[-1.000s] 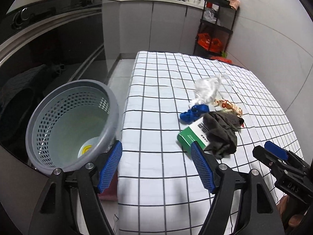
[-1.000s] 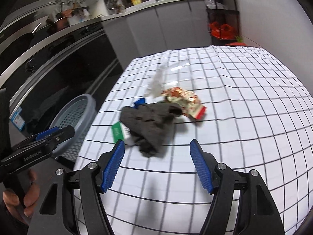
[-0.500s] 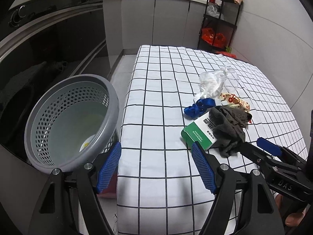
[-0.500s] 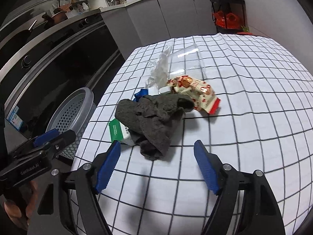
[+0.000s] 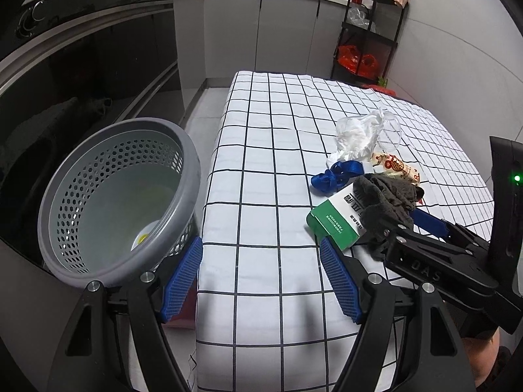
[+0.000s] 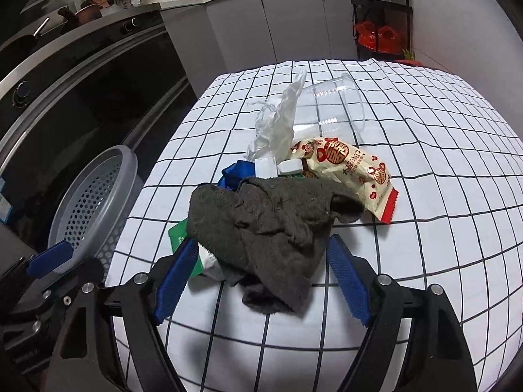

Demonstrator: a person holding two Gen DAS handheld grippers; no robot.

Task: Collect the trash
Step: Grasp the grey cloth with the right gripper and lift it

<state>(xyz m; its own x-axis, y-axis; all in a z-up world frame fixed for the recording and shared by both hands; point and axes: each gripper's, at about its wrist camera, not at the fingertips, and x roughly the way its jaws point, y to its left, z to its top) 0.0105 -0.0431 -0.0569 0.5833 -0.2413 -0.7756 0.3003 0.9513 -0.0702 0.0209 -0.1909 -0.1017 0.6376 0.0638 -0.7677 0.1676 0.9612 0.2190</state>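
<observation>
A pile of trash lies on the checkered table (image 5: 261,163). A dark grey cloth (image 6: 271,222) is draped over a green and white box (image 5: 333,222). Behind them are a blue strap (image 5: 336,176), a red and cream snack wrapper (image 6: 346,170), a crumpled clear bag (image 6: 278,124) and a clear plastic cup (image 6: 340,107). My right gripper (image 6: 261,254) is open and straddles the cloth's near end, pads apart from it. My left gripper (image 5: 260,248) hangs open over the table's left edge, beside the grey perforated basket (image 5: 193,163), with nothing in it.
The basket stands on the floor off the table's left side, with a small yellow and white item (image 5: 143,236) at its bottom. Dark oven fronts (image 5: 81,65) line the left. A black rack (image 5: 369,32) with red bags stands past the far end.
My right gripper has moved forward and down to the pile, so the cloth's near end now lies between its jaws, which stand a little wider. The left gripper has barely moved.
</observation>
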